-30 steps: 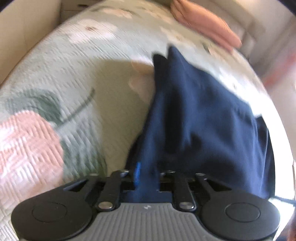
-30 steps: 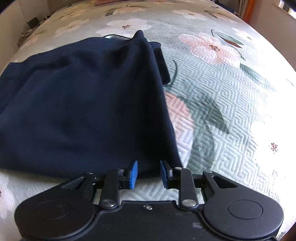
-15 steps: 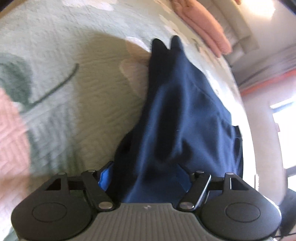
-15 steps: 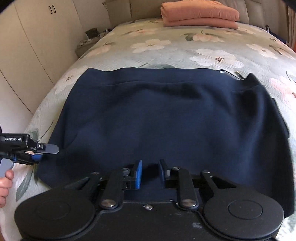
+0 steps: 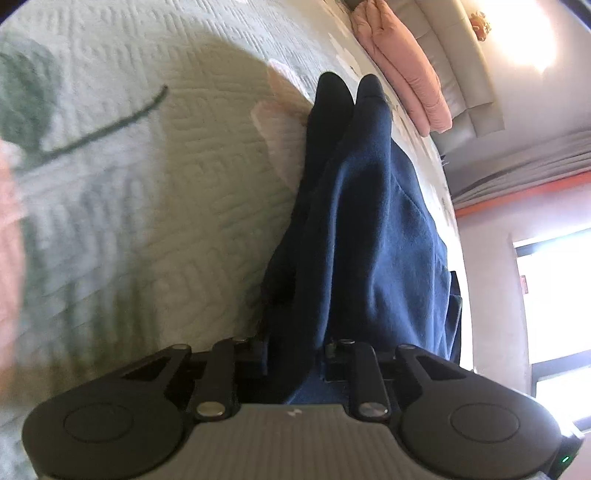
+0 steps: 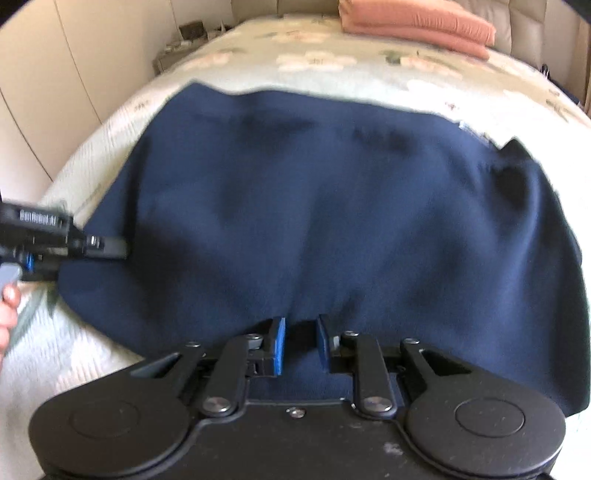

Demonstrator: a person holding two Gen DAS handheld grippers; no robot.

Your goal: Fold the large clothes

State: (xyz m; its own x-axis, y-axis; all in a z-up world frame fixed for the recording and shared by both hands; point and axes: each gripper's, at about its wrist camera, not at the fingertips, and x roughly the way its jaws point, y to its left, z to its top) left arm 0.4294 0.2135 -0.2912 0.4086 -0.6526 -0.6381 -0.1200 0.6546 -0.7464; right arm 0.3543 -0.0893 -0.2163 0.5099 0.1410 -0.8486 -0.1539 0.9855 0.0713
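A large navy garment (image 6: pixel 332 206) lies spread across the flowered bed cover (image 6: pixel 74 350). In the left wrist view a bunched fold of the garment (image 5: pixel 369 240) runs back between the fingers of my left gripper (image 5: pixel 295 343). Its jaws are closing and pinch the cloth, which hides the pads. The right wrist view shows that left gripper (image 6: pixel 107 247) at the garment's left corner, held by a hand (image 6: pixel 7 314). My right gripper (image 6: pixel 301 332) hovers at the middle of the near hem, its blue pads slightly apart and gripping nothing.
Folded pink bedding (image 6: pixel 413 26) sits at the head of the bed, against a padded headboard (image 5: pixel 461 66). Pale wardrobe doors (image 6: pixel 55 92) and a small nightstand (image 6: pixel 177 48) stand left of the bed. A bright window (image 5: pixel 554 295) is on the far side.
My left gripper opened wide, sank toward the bed, then closed on a bunch of the cloth. My right gripper swept from the garment's right corner to the middle of its near hem.
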